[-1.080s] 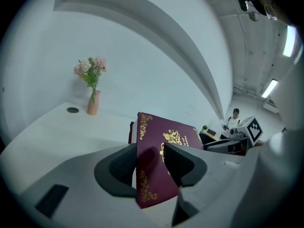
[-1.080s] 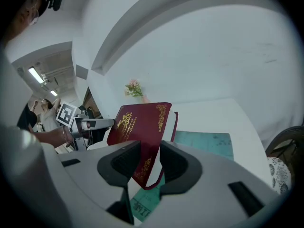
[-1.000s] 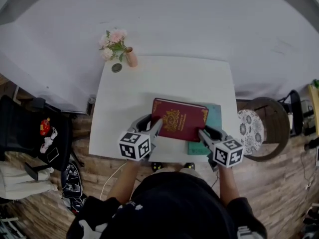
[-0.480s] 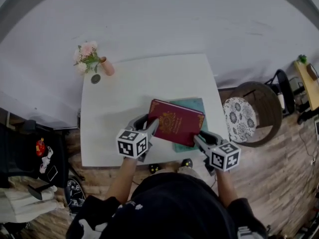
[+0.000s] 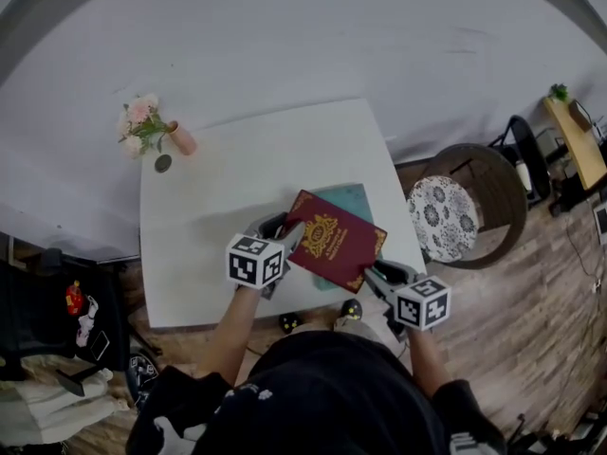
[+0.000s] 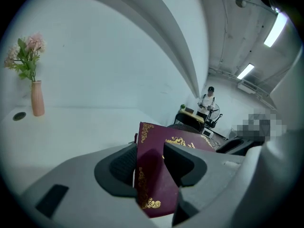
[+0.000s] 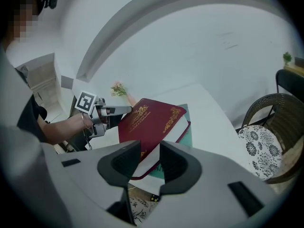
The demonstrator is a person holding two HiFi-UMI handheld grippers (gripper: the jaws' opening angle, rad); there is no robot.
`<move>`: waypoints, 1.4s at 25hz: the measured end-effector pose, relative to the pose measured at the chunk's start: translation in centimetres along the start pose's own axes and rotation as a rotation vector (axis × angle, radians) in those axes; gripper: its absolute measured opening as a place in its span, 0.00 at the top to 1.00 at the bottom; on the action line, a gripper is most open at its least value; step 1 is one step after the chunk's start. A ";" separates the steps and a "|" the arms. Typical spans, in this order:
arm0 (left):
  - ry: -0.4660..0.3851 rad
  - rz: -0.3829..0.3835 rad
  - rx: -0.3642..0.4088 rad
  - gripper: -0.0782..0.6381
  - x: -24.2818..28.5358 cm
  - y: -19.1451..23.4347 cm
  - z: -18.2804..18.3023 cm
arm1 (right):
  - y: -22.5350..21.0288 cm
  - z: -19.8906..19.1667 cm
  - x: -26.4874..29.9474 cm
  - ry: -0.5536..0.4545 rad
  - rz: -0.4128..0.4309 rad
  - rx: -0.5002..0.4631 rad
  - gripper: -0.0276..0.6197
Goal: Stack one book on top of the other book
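My left tongs [image 6: 149,161] are clamped on one corner of the maroon hardback [image 5: 332,248], and my right tongs [image 7: 150,158] pinch the opposite corner, cover and pages together. I hold it tilted above the teal book [image 5: 351,197], which lies near the front edge of the white table [image 5: 213,221].

The maroon book sits skewed to the teal one, so letting go now would likely land it crooked or overhanging. With only the corners pinched, it could slip out, or nudge the teal book toward the edge.

The cover carries a gold crest and gold lettering, too small to read.
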State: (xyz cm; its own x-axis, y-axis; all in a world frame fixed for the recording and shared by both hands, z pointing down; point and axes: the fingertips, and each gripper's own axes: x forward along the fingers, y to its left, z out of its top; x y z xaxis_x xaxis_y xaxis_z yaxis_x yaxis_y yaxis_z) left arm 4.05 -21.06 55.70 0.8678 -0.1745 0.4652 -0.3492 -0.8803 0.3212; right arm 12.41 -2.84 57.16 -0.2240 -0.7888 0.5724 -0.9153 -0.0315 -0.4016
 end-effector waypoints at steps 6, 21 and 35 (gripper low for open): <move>0.036 -0.008 0.013 0.65 1.9 0.0 -0.6 | -0.7 -1.1 0.2 0.024 0.014 0.005 0.77; -0.058 0.035 0.026 0.62 0.7 0.9 0.7 | -1.6 -0.3 0.1 -0.012 0.069 0.042 0.74; -0.129 0.161 -0.134 0.60 -7.1 0.7 -4.3 | -3.7 7.4 2.6 -0.068 0.096 -0.166 0.74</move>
State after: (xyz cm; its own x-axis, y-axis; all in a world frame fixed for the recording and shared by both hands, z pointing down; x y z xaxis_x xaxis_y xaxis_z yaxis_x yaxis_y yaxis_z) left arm -3.92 -18.50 56.19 0.8324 -0.3702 0.4124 -0.5226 -0.7718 0.3621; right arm 17.70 -9.35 54.82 -0.2952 -0.8232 0.4850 -0.9346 0.1434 -0.3255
